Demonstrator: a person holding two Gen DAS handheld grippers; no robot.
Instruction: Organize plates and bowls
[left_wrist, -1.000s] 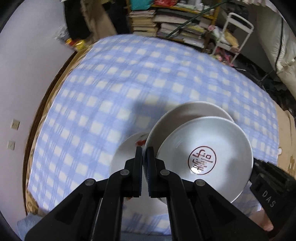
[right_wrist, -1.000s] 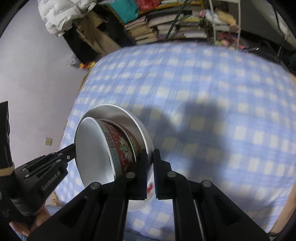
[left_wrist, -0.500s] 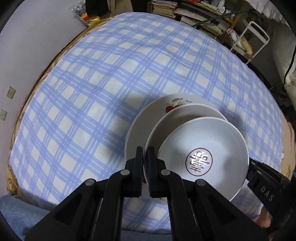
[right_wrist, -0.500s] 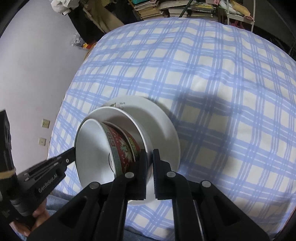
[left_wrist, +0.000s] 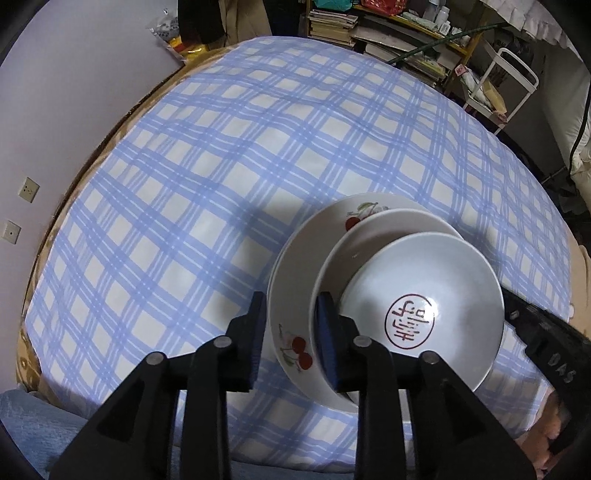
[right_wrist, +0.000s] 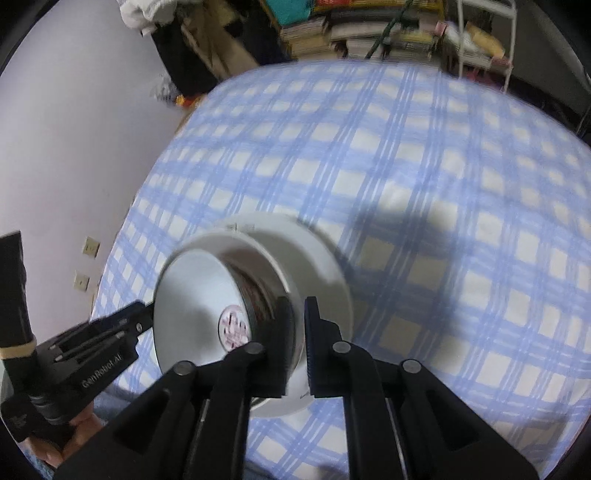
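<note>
A stack stands on the checked tablecloth (left_wrist: 229, 155) near its front edge: a white plate with cherries (left_wrist: 291, 295), a white bowl (left_wrist: 373, 236) on it, and a bowl with a red seal mark (left_wrist: 410, 321) inside that. The stack also shows in the right wrist view, with the plate (right_wrist: 321, 266) and the marked bowl (right_wrist: 199, 295). My left gripper (left_wrist: 290, 343) is open, its jaws astride the left rims of the plate and the white bowl. My right gripper (right_wrist: 299, 343) is open a little, its jaws astride the white bowl's right rim (right_wrist: 291, 332).
A pale wall (left_wrist: 55, 92) with two sockets is at the left. Shelves of books (left_wrist: 369, 26) and a white trolley (left_wrist: 509, 85) stand beyond the table's far edge. The blue checked cloth covers the round table.
The stack has come down onto the cloth. Both grippers, shut on the rims before, have opened; the left one wide, the right one slightly.
</note>
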